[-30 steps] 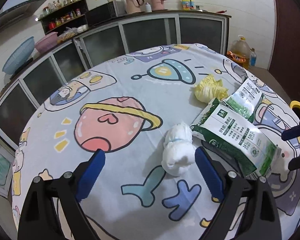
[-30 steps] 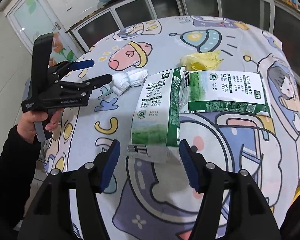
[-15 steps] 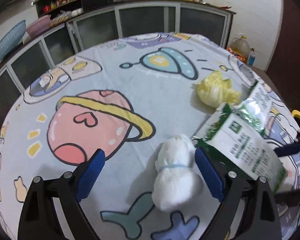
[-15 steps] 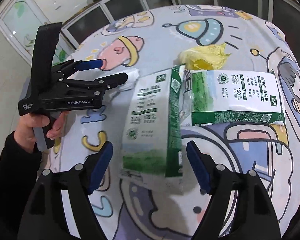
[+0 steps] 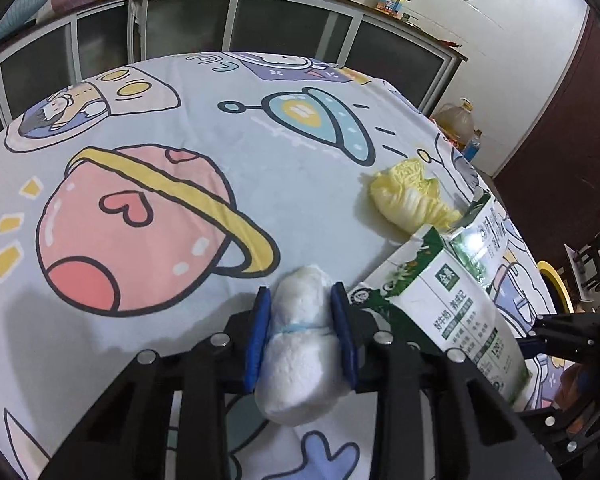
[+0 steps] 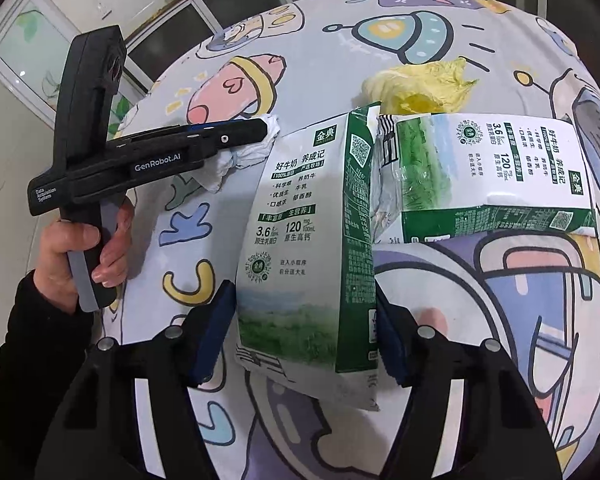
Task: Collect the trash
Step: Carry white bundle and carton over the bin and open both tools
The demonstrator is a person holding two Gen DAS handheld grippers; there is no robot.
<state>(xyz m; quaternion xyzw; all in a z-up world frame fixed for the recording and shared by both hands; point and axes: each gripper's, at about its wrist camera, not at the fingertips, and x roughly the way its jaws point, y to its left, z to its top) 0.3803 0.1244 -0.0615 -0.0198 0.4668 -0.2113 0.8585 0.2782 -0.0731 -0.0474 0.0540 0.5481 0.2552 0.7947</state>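
— While both grippers are down on the table (image 5: 203, 184), how much of the trash would you say is actually collected?

— None that I can see put away. No bin or bag shows in either view, so I judge this the picking-up stage. The left gripper (image 5: 302, 338) has just been closing, and its blue pads now press on both sides of the white tissue wad (image 5: 302, 344), which bulges out past them and lies on the patterned cloth near the table's front edge.

— And the right one?

— The right gripper (image 6: 306, 336) has also just been closing, around the near end of the green-and-white milk carton (image 6: 300, 240). From its own camera both pads look to be touching the carton's sides, so I'd call that a grip, though a light one: the carton is flattened and still lies on the cloth.

— So two pieces are in hand. What's left?

— A second milk carton (image 6: 492, 172) lies crosswise just beyond the first, their ends meeting. Behind them sits a crumpled yellow wrapper (image 6: 420, 84), touching or nearly touching the cartons; I can't tell which. Both are untouched.

— Anything else worth noting?

— The hand (image 6: 81, 256) on the left tool is visible from the right camera, in a dark sleeve. By my reckoning, lifting and dropping these two pieces comes first, then a return trip for the other two.
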